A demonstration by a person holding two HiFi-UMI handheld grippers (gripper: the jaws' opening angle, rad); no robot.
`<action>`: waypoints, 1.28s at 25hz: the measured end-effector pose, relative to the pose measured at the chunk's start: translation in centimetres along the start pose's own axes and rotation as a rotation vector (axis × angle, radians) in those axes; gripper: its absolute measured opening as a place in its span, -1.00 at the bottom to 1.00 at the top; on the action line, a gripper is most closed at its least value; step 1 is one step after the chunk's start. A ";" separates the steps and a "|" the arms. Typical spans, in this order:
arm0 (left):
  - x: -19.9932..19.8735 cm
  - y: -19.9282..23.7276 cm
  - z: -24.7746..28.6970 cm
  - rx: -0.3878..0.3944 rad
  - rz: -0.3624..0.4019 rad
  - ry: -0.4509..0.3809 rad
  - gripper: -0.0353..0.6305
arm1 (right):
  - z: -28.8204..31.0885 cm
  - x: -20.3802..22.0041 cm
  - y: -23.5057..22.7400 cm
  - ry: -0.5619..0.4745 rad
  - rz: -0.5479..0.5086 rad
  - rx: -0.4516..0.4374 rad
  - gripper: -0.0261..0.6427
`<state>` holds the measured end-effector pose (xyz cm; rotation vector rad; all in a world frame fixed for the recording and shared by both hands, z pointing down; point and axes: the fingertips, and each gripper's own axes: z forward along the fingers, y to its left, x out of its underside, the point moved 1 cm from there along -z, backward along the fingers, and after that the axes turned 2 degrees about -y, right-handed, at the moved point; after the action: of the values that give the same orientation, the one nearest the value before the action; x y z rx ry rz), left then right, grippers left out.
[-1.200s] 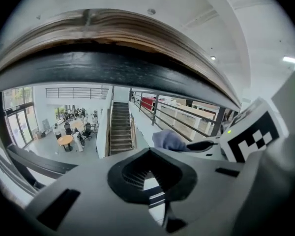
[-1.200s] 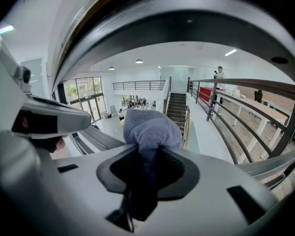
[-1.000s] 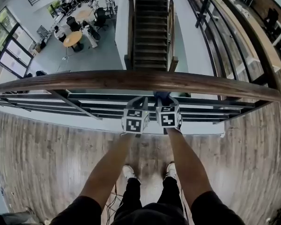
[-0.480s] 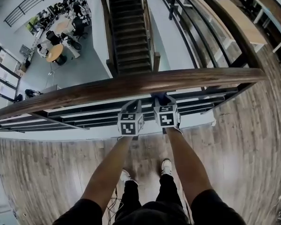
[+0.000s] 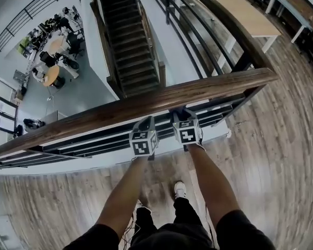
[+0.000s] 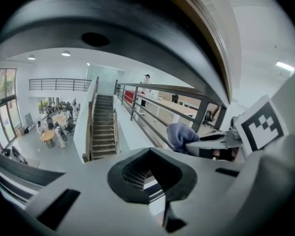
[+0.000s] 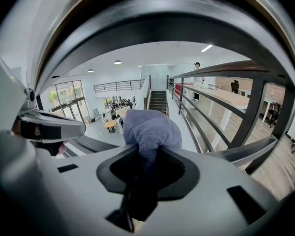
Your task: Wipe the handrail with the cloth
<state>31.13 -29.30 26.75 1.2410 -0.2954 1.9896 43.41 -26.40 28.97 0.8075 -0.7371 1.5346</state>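
The brown wooden handrail [image 5: 146, 105] slants from low left to high right and ends at a corner post on the right. My right gripper [image 5: 181, 114] sits just under it, shut on a bunched blue-grey cloth [image 7: 150, 129] that sticks out past the jaws; the cloth [image 5: 180, 110] touches the rail's near underside. Close to its left, my left gripper [image 5: 147, 123] is shut with nothing in it. From the left gripper view [image 6: 152, 181] the cloth [image 6: 179, 134] and the right gripper [image 6: 221, 142] show to the right, and the handrail [image 6: 206, 33] arches overhead.
Dark metal rails [image 5: 94, 139] run below the handrail. Beyond it is a drop to a lower floor with a staircase [image 5: 125, 51] and tables with people [image 5: 52, 61]. A wooden floor [image 5: 271, 155] lies under my feet, and a long wooden counter [image 5: 240, 14] stands at the upper right.
I have moved to the right along the rail, so its right end and corner post now sit nearer the middle of the head view. Both grippers stay together under the rail with the cloth.
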 end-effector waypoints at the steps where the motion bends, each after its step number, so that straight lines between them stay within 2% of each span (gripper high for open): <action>1: -0.4 -1.1 0.5 0.009 0.007 0.001 -0.90 | -0.2 0.0 -1.3 0.003 0.005 0.007 -0.63; 7: -1.9 -8.6 4.1 0.065 0.033 0.009 -0.90 | -1.7 0.8 -9.6 0.009 0.036 0.057 -0.63; 10: -2.1 -12.0 5.8 0.091 0.029 0.017 -0.90 | -2.4 1.2 -12.6 0.015 -0.002 0.063 -0.63; 12: -2.3 -13.6 6.6 0.097 0.009 0.019 -0.90 | -2.8 1.3 -14.5 0.021 -0.022 0.075 -0.63; 14: -2.3 -15.1 7.3 0.106 0.006 0.028 -0.90 | -3.3 1.7 -16.7 0.032 0.005 0.091 -0.63; 20: -2.3 -19.8 9.4 0.153 0.042 0.039 -0.90 | -4.9 2.8 -23.2 0.029 0.056 0.148 -0.63; 26: -2.9 -23.7 10.6 0.201 0.074 0.047 -0.90 | -5.9 3.3 -27.5 0.042 0.040 0.180 -0.63; 28: -3.1 -24.7 11.4 0.207 0.069 0.043 -0.90 | -6.0 3.7 -29.5 0.050 0.069 0.198 -0.63; 32: -3.2 -25.8 12.2 0.225 0.081 0.043 -0.90 | -6.1 4.3 -32.5 0.058 0.216 0.207 -0.63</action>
<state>58.23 -19.83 25.27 1.3409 -0.1039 2.1629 74.91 -15.45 29.38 0.8535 -0.6456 1.8438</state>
